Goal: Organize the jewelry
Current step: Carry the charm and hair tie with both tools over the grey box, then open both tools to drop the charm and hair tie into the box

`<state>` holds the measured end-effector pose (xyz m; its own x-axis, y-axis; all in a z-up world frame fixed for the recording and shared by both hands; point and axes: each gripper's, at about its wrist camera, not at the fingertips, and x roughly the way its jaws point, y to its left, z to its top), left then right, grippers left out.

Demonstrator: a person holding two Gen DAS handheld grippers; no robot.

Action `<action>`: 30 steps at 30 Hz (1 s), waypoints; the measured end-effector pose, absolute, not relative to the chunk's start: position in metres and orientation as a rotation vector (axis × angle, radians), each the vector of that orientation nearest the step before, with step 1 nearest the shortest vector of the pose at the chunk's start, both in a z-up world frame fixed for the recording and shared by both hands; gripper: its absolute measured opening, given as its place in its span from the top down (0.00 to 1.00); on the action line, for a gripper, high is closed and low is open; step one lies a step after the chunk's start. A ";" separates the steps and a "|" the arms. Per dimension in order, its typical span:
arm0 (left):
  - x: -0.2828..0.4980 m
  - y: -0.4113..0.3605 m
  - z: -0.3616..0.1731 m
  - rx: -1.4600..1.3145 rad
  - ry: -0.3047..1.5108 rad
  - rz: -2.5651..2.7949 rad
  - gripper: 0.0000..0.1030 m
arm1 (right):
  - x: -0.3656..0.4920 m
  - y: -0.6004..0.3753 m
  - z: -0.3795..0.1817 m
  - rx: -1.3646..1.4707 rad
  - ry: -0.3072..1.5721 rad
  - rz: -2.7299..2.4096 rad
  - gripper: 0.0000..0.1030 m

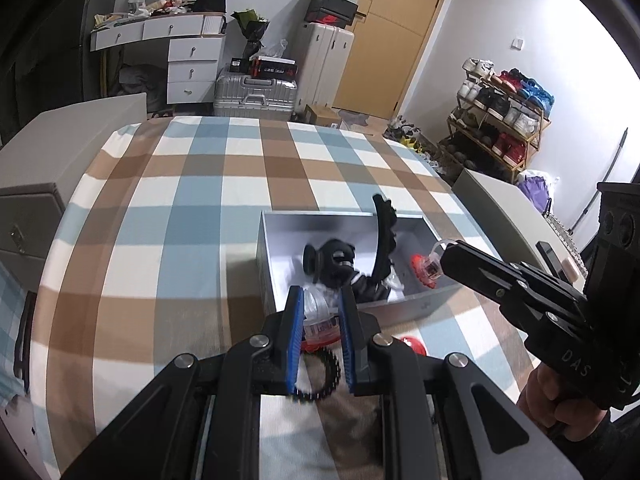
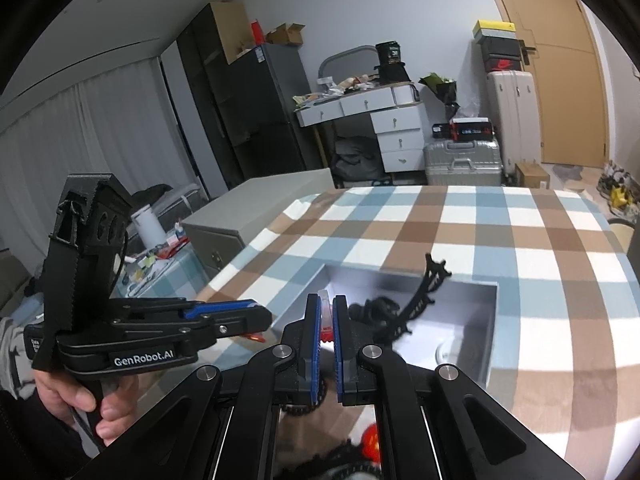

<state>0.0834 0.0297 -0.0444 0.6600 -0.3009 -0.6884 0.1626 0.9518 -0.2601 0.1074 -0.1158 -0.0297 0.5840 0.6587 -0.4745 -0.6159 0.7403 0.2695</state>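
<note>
A grey open box (image 1: 264,264) sits on the checked tablecloth and holds black hair clips (image 1: 332,260) and a black toothed headband (image 1: 384,236). My left gripper (image 1: 320,304) is shut on a clear and red clip (image 1: 318,318) at the box's near wall. My right gripper (image 2: 327,308) is shut on a clear and red piece (image 2: 326,318); in the left wrist view this piece (image 1: 428,266) hangs over the box's right side. A black bead bracelet (image 1: 320,376) and a red item (image 1: 414,344) lie on the cloth in front of the box.
The box (image 2: 490,344) also shows in the right wrist view. The table (image 1: 200,184) is covered by a blue, brown and white checked cloth. Grey cabinets (image 1: 72,136) stand to the left. Suitcases, drawers and a shoe rack (image 1: 500,128) stand behind.
</note>
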 end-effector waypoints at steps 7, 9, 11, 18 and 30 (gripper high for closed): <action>0.102 0.030 -0.045 -0.202 0.803 -0.287 0.88 | 0.135 -0.108 -0.024 0.088 0.592 0.767 0.95; 0.107 0.031 -0.045 -0.219 0.798 -0.298 0.88 | 0.143 -0.105 -0.022 0.087 0.593 0.773 0.95; 0.112 0.033 -0.047 -0.240 0.798 -0.306 0.88 | 0.151 -0.103 -0.021 0.095 0.596 0.781 0.95; 0.124 0.028 -0.054 -0.259 0.814 -0.339 0.88 | 0.174 -0.096 -0.030 0.105 0.644 0.790 0.95; 0.130 0.028 -0.067 -0.291 0.853 -0.369 0.88 | 0.190 -0.080 -0.048 0.081 0.711 0.803 0.95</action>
<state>0.1295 0.0277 -0.0672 0.6012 -0.4279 -0.6748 0.1990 0.8981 -0.3922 0.1903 -0.0805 -0.0480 0.4778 0.6831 -0.5523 -0.6310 0.7043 0.3252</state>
